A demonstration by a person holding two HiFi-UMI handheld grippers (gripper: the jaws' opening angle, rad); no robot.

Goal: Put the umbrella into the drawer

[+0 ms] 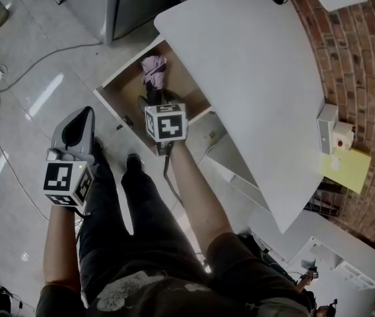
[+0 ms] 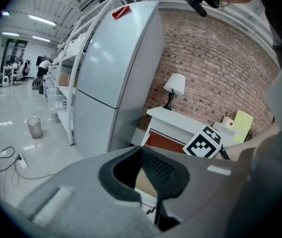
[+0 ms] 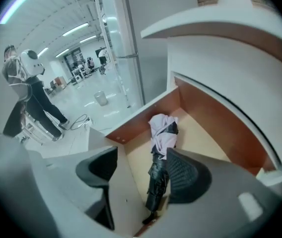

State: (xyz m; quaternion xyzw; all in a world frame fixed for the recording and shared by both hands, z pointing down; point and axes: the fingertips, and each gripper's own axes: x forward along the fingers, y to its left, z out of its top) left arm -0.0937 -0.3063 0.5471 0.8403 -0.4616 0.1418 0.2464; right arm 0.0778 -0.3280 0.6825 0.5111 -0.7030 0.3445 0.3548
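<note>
Now, crumpled pink-black umbrella point(image 3: 163, 135) in wooden drawer point(image 3: 206, 139), left gripper point(image 2: 141, 175) and right gripper point(image 3: 142, 172) gaping.

The right gripper point(image 3: 142, 175) has its jaws wide apart, and the pads press on nothing. Ahead of and below the jaws stands the open drawer point(image 3: 220, 128) with its brown inner walls. The folded umbrella point(image 3: 160, 152) lies on the drawer floor, black at the near end and pale pink at the far end. It shows between the jaws, closer to the right one. The white top point(image 3: 230, 38) overhangs the drawer's far side.
</note>
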